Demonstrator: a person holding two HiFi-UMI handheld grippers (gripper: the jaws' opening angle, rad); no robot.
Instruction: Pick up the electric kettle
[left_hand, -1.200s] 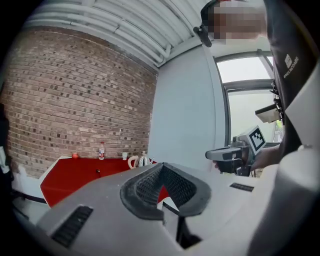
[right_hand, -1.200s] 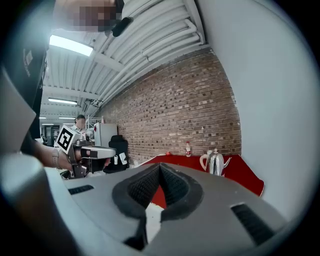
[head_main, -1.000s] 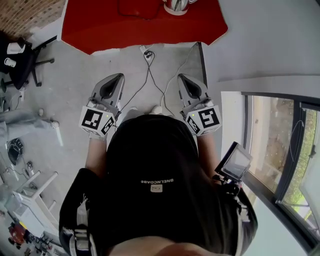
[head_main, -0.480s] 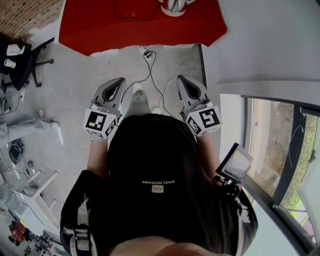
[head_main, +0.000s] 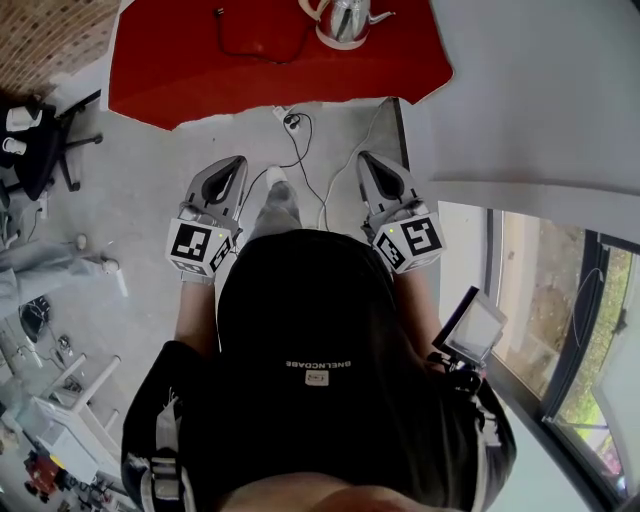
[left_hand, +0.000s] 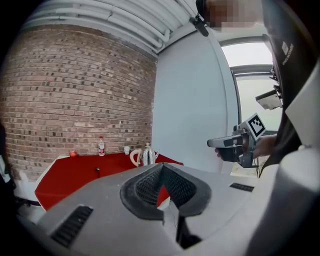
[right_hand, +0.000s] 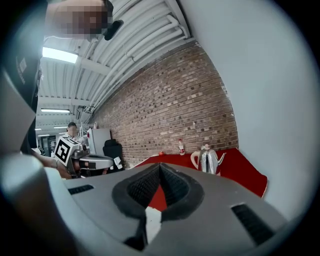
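The electric kettle (head_main: 345, 22) is shiny metal with a pale handle and stands on a red table (head_main: 190, 75) at the top of the head view. It is far ahead in the left gripper view, the kettle (left_hand: 145, 156), and in the right gripper view, the kettle (right_hand: 209, 160). My left gripper (head_main: 226, 172) and right gripper (head_main: 373, 166) are held side by side over the floor, well short of the table. Both point toward it, shut and holding nothing. The jaws meet at the left gripper (left_hand: 162, 167) and the right gripper (right_hand: 160, 169).
A black cord (head_main: 240, 45) lies on the red table, and a bottle (left_hand: 101, 146) and a cup (left_hand: 127, 149) stand at its back by the brick wall. Cables (head_main: 300, 150) run across the floor ahead. A white wall (head_main: 540, 90) is at right, a black chair (head_main: 40, 130) at left.
The person has stepped toward the table. Both grippers have moved forward with them, and the kettle and red table now show further into the head view.
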